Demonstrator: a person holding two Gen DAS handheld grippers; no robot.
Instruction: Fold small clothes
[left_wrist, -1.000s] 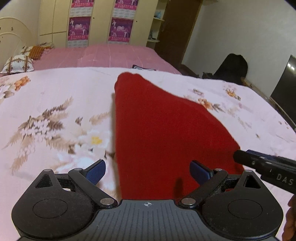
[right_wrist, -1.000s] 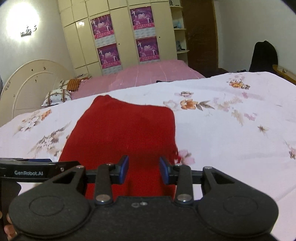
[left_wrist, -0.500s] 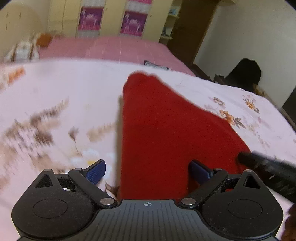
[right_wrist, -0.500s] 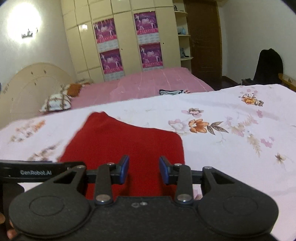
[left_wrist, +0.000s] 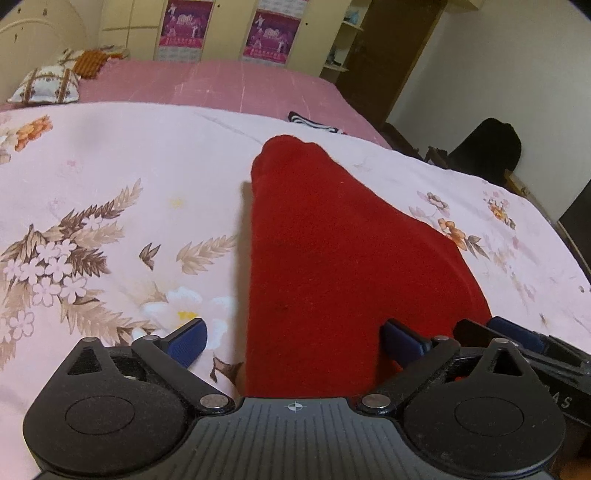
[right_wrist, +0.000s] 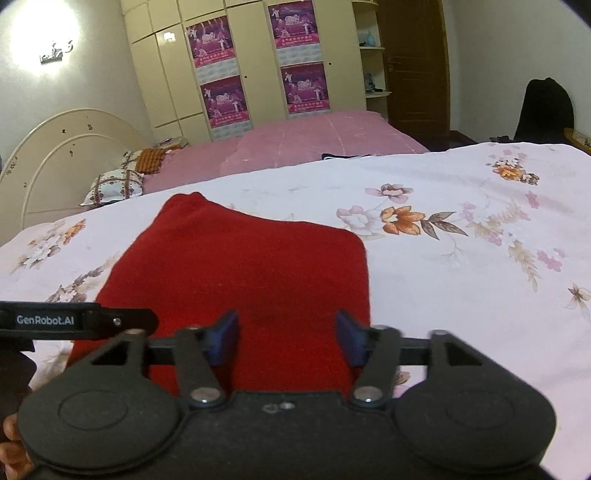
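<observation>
On the floral bedsheet (left_wrist: 110, 177), red cloth (left_wrist: 332, 258) lies flat. Left gripper (left_wrist: 293, 341) spread wide; right gripper (right_wrist: 286, 338) has just been opening, cloth released. Fold laid; next, regrip near edge.

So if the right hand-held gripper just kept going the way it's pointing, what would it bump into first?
Most likely the folded red knit garment lying on the floral bedsheet. The right hand-held gripper tilts down at it, jaws open; depth is hard to judge.

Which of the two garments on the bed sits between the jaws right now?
The red knitted garment, lying flat on the floral sheet directly ahead of both grippers. The black-and-white striped garment lies far off, at the pink bedspread's edge.
</observation>
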